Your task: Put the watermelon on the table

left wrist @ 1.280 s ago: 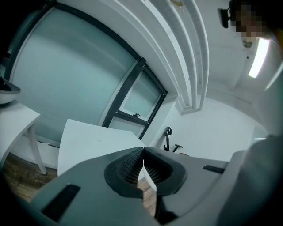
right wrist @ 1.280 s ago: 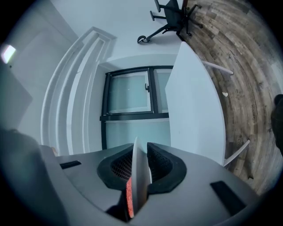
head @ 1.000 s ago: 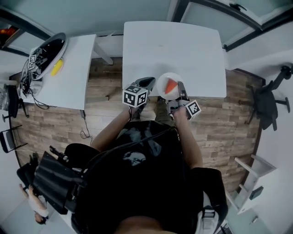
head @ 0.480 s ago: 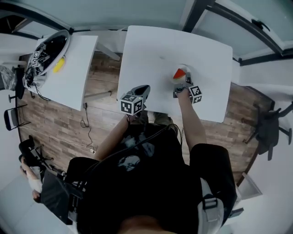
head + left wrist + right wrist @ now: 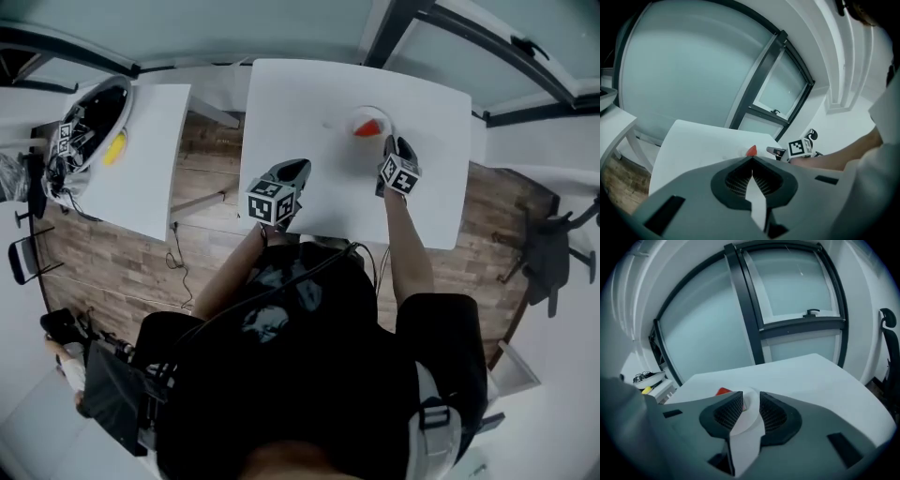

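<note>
A red watermelon slice (image 5: pixel 370 127) lies on a small white plate (image 5: pixel 372 113) that rests on the white table (image 5: pixel 309 94), towards its far right. My right gripper (image 5: pixel 394 145) sits just on the near side of the plate. In the right gripper view its jaws (image 5: pixel 750 395) are opening; the plate's rim (image 5: pixel 751 409) lies in the gap and the pads stand clear of it, with the slice (image 5: pixel 723 391) just beyond. My left gripper (image 5: pixel 295 170) hovers over the table's near left part, shut and holding nothing (image 5: pixel 752 159). The left gripper view shows the slice (image 5: pixel 751 150) and the right gripper (image 5: pixel 776 151) ahead.
A second white table (image 5: pixel 155 150) stands to the left and bears a round basket of cables (image 5: pixel 89 117) and a yellow object (image 5: pixel 114 146). A black chair (image 5: pixel 548 253) stands at the right on the wood floor. Large windows with dark frames lie beyond the table.
The right gripper carried the plate with the slice from the table's near edge farther in, rolled its wrist, set it down and spread its jaws. The left gripper moved forward over the table.
</note>
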